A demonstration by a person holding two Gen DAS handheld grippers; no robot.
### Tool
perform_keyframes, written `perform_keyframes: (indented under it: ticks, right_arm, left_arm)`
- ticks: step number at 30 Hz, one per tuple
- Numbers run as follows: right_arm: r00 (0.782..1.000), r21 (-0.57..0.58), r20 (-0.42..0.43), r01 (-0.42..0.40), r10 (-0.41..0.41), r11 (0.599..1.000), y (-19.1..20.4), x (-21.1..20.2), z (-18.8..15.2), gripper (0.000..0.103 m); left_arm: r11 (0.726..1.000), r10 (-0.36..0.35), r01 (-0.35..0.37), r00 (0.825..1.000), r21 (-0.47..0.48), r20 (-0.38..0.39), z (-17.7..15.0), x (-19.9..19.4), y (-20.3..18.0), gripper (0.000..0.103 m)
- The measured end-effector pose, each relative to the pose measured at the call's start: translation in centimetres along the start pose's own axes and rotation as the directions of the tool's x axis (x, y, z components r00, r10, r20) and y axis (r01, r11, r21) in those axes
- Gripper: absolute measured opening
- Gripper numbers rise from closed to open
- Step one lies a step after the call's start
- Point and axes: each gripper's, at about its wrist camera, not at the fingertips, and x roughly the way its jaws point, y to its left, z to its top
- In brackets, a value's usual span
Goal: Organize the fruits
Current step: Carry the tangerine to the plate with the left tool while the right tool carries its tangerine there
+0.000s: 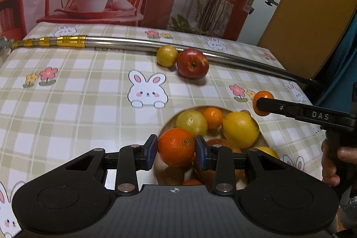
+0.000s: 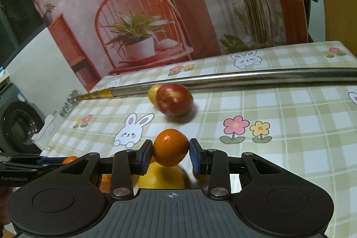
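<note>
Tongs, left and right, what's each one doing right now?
Left tongs: closed on a large orange above the bowl.
Right tongs: closed on a small orange.

Table under a green-and-white checked cloth [image 1: 73,117] printed with rabbits and flowers.
On it lie a long silver metal rod with gold bands [image 1: 138,44], a small yellow round fruit [image 1: 166,55] touching a red apple [image 1: 193,63], and a fruit-filled bowl [image 1: 260,129].
</note>
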Motion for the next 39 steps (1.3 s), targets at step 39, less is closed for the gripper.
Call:
perform_keyframes:
  ticks: [39]
  right_arm:
    - [0.996, -0.101, -0.081, -0.035, 0.027, 0.994, 5.5, -7.2, -7.0, 0.033]
  left_arm:
    - [0.993, -0.073, 0.081, 0.994, 0.091, -0.084, -5.6, -2.1, -3.7, 0.038]
